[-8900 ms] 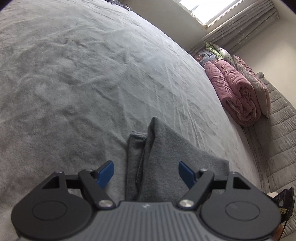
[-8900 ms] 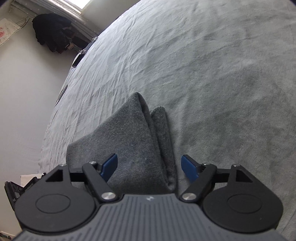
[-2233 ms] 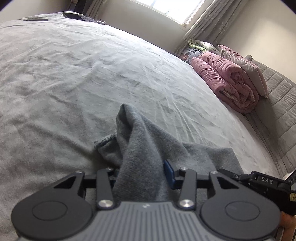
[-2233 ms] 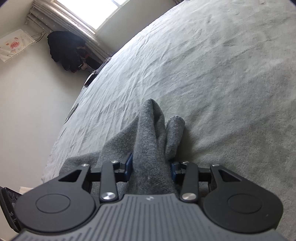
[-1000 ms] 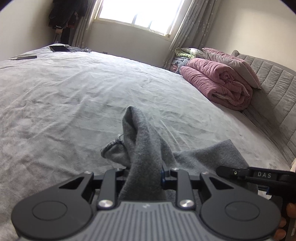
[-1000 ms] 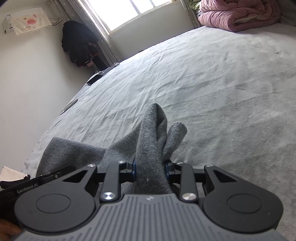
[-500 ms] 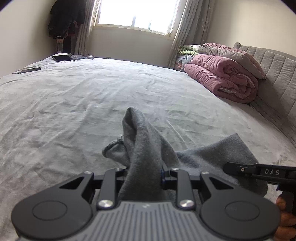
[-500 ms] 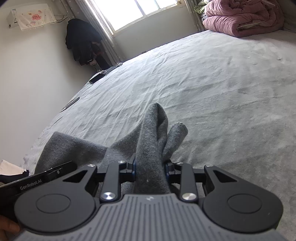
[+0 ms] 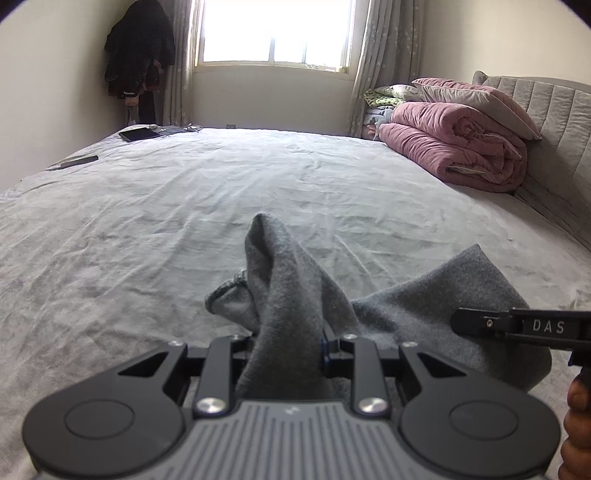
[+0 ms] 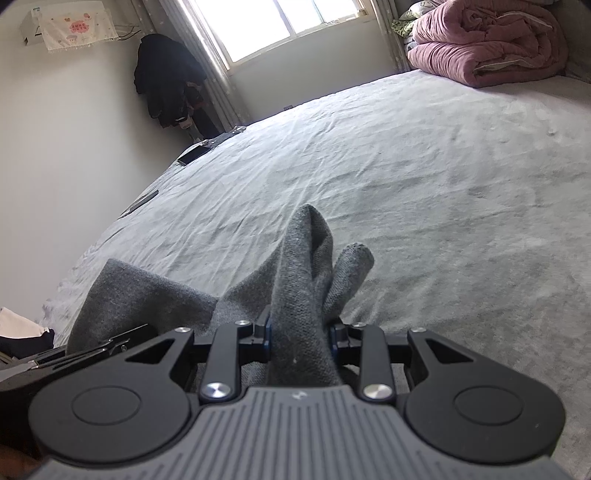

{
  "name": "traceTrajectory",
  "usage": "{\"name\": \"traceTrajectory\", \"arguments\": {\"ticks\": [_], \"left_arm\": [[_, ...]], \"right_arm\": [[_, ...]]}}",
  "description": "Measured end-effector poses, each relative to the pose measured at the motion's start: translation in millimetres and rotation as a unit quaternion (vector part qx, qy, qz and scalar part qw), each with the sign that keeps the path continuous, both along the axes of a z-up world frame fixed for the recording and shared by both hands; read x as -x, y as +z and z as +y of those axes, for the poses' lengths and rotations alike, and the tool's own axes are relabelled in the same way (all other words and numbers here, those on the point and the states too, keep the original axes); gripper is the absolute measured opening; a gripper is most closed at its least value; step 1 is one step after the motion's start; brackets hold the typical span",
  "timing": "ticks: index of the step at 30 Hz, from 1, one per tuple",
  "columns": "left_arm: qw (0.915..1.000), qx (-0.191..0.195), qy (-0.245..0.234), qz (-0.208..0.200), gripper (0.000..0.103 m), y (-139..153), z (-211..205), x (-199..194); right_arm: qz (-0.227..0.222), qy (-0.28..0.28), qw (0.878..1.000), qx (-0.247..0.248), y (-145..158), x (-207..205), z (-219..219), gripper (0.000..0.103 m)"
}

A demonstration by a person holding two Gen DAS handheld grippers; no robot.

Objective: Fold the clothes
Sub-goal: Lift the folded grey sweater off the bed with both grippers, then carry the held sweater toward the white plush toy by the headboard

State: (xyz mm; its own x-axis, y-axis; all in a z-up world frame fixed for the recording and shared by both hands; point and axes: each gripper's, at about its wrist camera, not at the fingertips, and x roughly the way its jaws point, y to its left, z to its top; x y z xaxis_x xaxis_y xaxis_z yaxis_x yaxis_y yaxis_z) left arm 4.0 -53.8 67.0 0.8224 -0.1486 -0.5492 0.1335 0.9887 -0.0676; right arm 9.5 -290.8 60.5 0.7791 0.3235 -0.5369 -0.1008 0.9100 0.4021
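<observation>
A dark grey knit garment [image 9: 295, 291] is held up over the grey bed [image 9: 184, 206]. My left gripper [image 9: 286, 345] is shut on one bunched corner of it, the cloth rising in a peak between the jaws. In the right wrist view the same garment [image 10: 303, 280] stands pinched in my right gripper [image 10: 300, 341], also shut on a corner. The cloth sags between the two grippers. The right gripper's body, marked DAS [image 9: 532, 326], shows at the right edge of the left wrist view, with part of a hand [image 9: 576, 424] below it.
A rolled pink quilt [image 9: 458, 147] and pillows lie by the padded headboard [image 9: 554, 122]. A tablet [image 9: 138, 133] and a dark flat device [image 9: 75, 161] rest at the bed's far left. Dark clothes [image 9: 138, 51] hang beside the window [image 9: 273, 33].
Both grippers have kept their grip on the garment. The left wrist view has tilted up and levelled, showing more wall and window. The right gripper has hardly moved.
</observation>
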Motion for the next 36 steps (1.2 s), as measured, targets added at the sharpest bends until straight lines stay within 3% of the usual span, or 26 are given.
{"name": "traceTrajectory", "arguments": {"ticks": [18, 36], "left_arm": [[0.9992, -0.032, 0.022, -0.012, 0.026, 5, -15, 36], [0.9985, -0.035, 0.01, -0.04, 0.026, 14, -91, 64]], "right_arm": [[-0.002, 0.014, 1.0, 0.027, 5, 21, 5, 0.031], [-0.028, -0.018, 0.997, 0.074, 18, 47, -39, 0.031]]}}
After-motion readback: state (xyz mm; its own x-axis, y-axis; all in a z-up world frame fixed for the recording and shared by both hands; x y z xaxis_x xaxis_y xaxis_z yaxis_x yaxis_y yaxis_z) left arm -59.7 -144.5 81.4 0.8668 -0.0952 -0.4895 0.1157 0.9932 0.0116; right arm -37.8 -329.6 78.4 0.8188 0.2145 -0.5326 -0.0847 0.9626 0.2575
